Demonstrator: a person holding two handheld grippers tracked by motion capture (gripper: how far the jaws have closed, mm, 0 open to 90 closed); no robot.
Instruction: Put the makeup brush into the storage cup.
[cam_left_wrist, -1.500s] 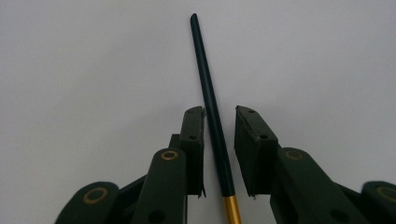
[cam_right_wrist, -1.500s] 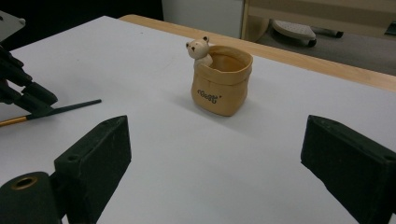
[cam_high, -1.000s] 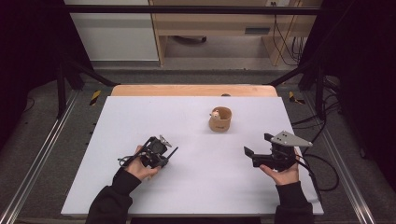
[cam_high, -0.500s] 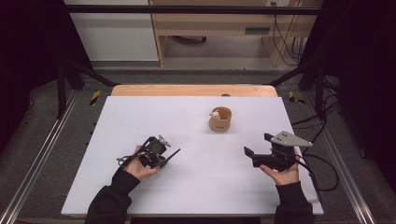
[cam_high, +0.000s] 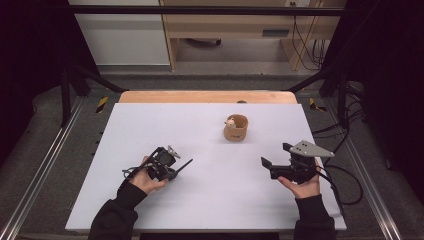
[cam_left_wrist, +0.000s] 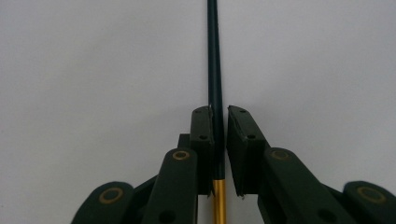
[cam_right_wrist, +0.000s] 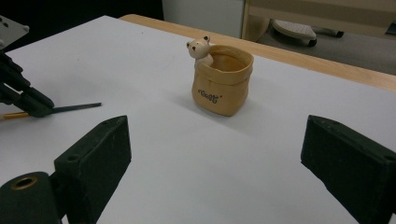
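My left gripper (cam_high: 173, 170) rests low on the white table (cam_high: 210, 200), left of centre, shut on a thin dark pen (cam_high: 184, 164) that points forward and to the right. In the left gripper view the pen (cam_left_wrist: 214, 56) runs straight out between the jaws, with a gold section (cam_left_wrist: 218, 200) behind them. My right gripper (cam_high: 275, 156) hovers at the right with its jaws wide open and nothing between them. It faces a tan sack-shaped pot (cam_right_wrist: 223, 81) with a small bear figure (cam_right_wrist: 198, 46) on its rim. The pot (cam_high: 236, 127) stands upright at mid-table, toward the back.
A wooden strip (cam_high: 207, 96) borders the table's far edge. Metal rails (cam_high: 40, 175) run along both sides, and cables (cam_high: 345, 175) trail off to the right. In the right gripper view the left gripper (cam_right_wrist: 23, 100) and the pen tip (cam_right_wrist: 77, 108) lie at far left.
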